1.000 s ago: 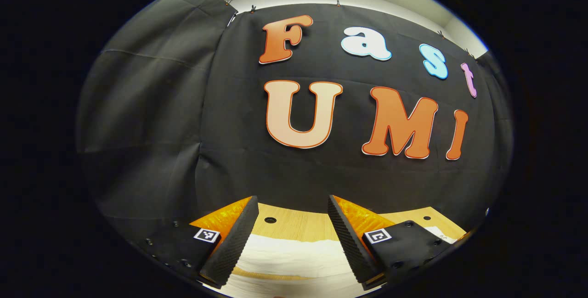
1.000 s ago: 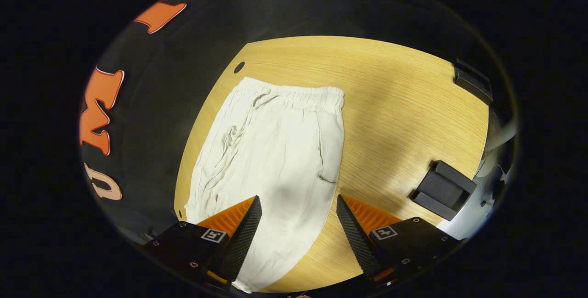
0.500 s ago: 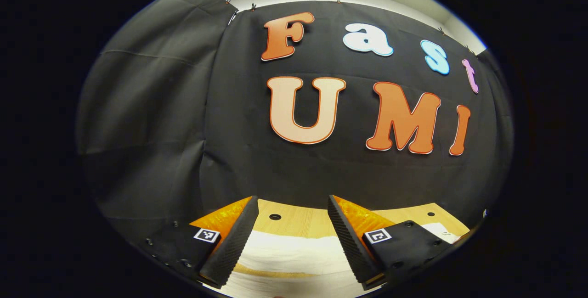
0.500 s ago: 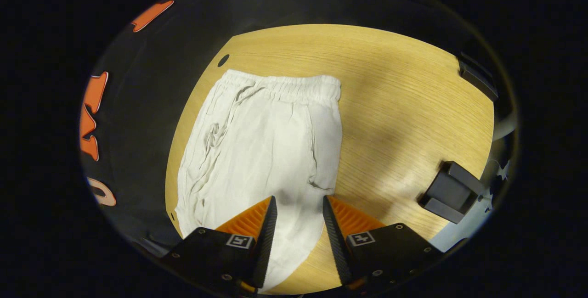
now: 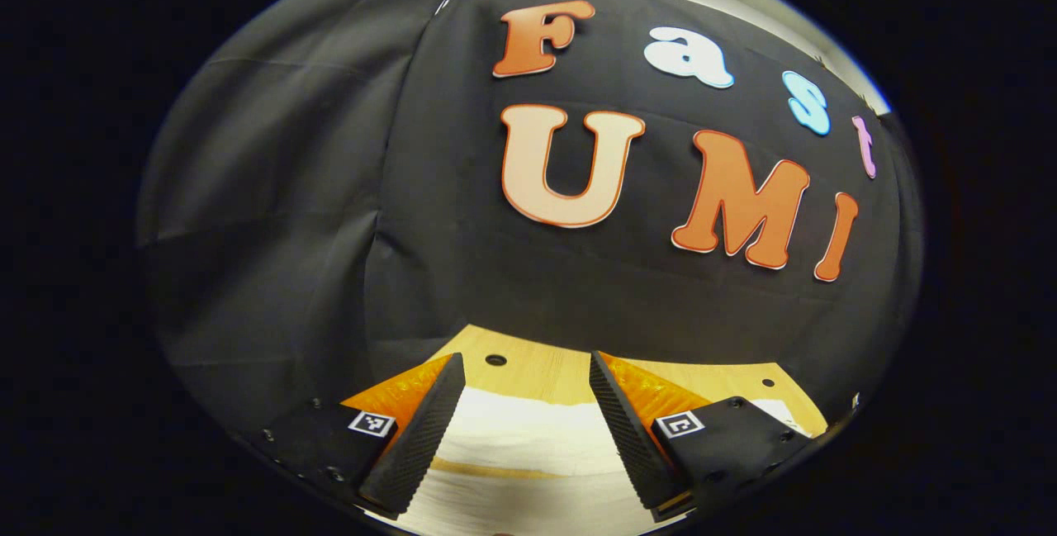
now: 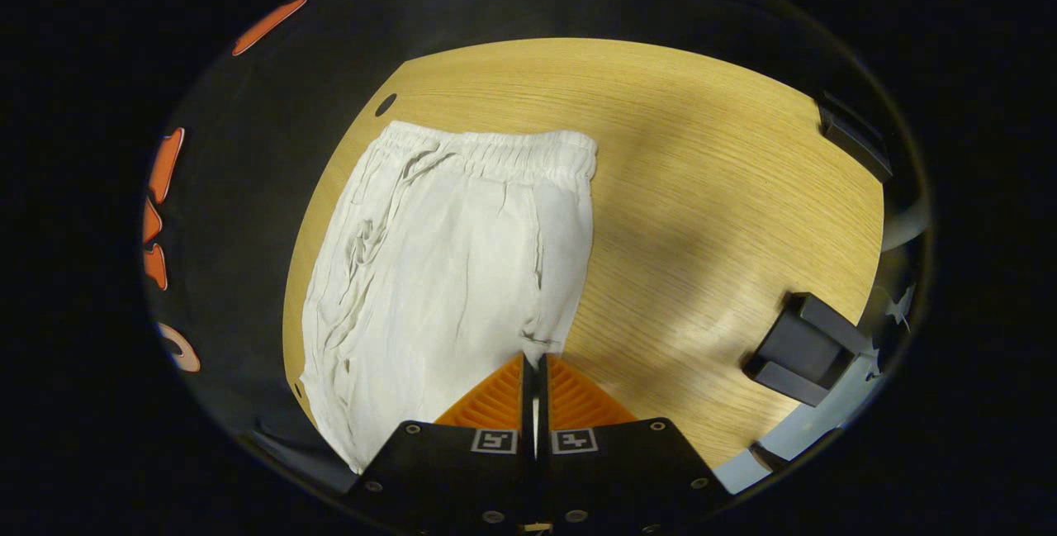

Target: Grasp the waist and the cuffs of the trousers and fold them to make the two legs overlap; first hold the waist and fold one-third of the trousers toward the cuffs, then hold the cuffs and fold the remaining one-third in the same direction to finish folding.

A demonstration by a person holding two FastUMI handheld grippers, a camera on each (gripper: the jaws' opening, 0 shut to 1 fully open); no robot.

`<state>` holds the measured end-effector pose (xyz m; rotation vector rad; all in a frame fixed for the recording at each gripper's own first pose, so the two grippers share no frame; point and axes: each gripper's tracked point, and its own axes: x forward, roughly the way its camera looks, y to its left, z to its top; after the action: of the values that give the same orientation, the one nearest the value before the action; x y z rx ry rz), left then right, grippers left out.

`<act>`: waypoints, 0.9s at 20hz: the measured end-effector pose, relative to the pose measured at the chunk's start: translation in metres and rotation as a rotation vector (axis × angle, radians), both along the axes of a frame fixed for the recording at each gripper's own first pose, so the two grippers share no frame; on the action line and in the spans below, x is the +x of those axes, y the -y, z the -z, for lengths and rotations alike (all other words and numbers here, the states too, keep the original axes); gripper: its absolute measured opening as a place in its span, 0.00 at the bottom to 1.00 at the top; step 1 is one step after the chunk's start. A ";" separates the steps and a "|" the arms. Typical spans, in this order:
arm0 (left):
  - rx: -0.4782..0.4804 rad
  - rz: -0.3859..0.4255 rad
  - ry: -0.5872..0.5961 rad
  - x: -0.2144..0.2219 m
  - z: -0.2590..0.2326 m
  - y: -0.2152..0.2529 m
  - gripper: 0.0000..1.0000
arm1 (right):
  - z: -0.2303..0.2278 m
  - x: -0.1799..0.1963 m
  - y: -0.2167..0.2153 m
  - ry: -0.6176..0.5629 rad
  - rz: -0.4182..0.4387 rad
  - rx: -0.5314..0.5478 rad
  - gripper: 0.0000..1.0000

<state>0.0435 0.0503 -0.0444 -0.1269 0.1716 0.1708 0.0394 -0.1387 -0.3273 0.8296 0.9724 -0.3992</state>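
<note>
Trousers (image 6: pixel 446 263) crinkled pale cloth, right tool (image 6: pixel 534 367) pinching edge, left tool (image 5: pixel 524 379) agape

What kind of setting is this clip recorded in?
Probably a staged recording booth rather than a home: black cloth hangs as the wall, a bare wooden table holds just the trousers, and a black mount sits at the table's edge.

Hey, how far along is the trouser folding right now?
Early. The white trousers lie flat on the wooden table, legs seemingly already overlapped, elastic waist at the far end and not folded over. In hand: the right gripper has closed on the fabric's near edge, while the left gripper hovers open above cloth. Both thirds folds remain.
</note>
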 end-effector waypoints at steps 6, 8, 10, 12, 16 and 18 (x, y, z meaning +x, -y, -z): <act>-0.295 -0.080 -0.188 -0.030 0.078 -0.023 0.99 | 0.000 -0.001 0.000 -0.012 -0.045 -0.027 0.01; -0.411 -0.128 -0.273 -0.043 0.111 -0.027 0.99 | 0.000 -0.001 -0.002 -0.016 -0.053 -0.027 0.01; -0.498 -0.176 -0.357 -0.063 0.147 -0.030 0.99 | 0.000 -0.002 -0.002 -0.019 -0.056 -0.023 0.01; -0.577 -0.224 -0.414 -0.076 0.172 -0.036 0.99 | 0.001 -0.002 -0.003 -0.022 -0.056 -0.018 0.01; -0.722 -0.326 -0.519 -0.109 0.220 -0.039 1.00 | 0.001 -0.002 -0.002 -0.028 -0.062 -0.018 0.01; -0.809 -0.370 -0.571 -0.124 0.243 -0.037 0.96 | 0.000 -0.001 -0.003 -0.029 -0.066 -0.022 0.01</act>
<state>-0.0809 0.0874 -0.2873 -0.9222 0.7863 0.5006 0.0385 -0.1358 -0.3277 0.7718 1.0180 -0.3651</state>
